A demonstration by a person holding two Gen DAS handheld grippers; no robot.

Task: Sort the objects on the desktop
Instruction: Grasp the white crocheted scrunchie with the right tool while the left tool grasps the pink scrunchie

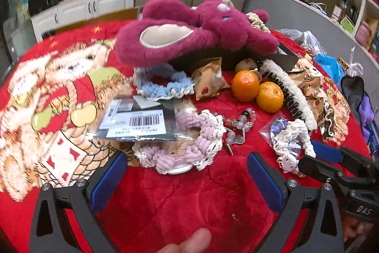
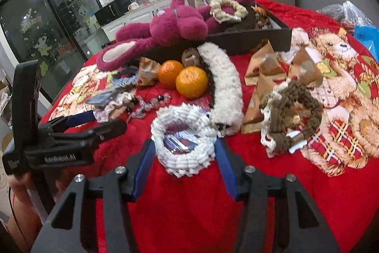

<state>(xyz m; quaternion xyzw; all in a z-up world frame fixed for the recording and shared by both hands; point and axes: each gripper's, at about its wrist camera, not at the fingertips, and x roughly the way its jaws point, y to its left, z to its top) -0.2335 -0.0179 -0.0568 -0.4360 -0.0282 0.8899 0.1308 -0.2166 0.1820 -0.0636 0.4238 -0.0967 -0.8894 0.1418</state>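
My left gripper (image 1: 187, 165) is open just in front of a pink and white scrunchie (image 1: 189, 146) lying on the red cloth; it also shows from the side in the right wrist view (image 2: 101, 122). My right gripper (image 2: 184, 153) is open, its blue pads on either side of a white scrunchie (image 2: 184, 132) that lies on a small plastic packet; it does not squeeze it. The same white scrunchie (image 1: 293, 136) shows in the left wrist view, with my right gripper (image 1: 317, 155) beside it. A magenta plush bear (image 1: 189, 32) lies across a dark tray (image 2: 248, 37).
Two oranges (image 1: 258, 89), a white fuzzy headband (image 2: 225, 87), a blue scrunchie (image 1: 163, 84), a bead bracelet (image 1: 241, 122), a barcode packet (image 1: 139, 122), a brown scrunchie (image 2: 291, 108) and brown snack packets (image 2: 265, 63) crowd the red bear-print cloth (image 1: 165, 200).
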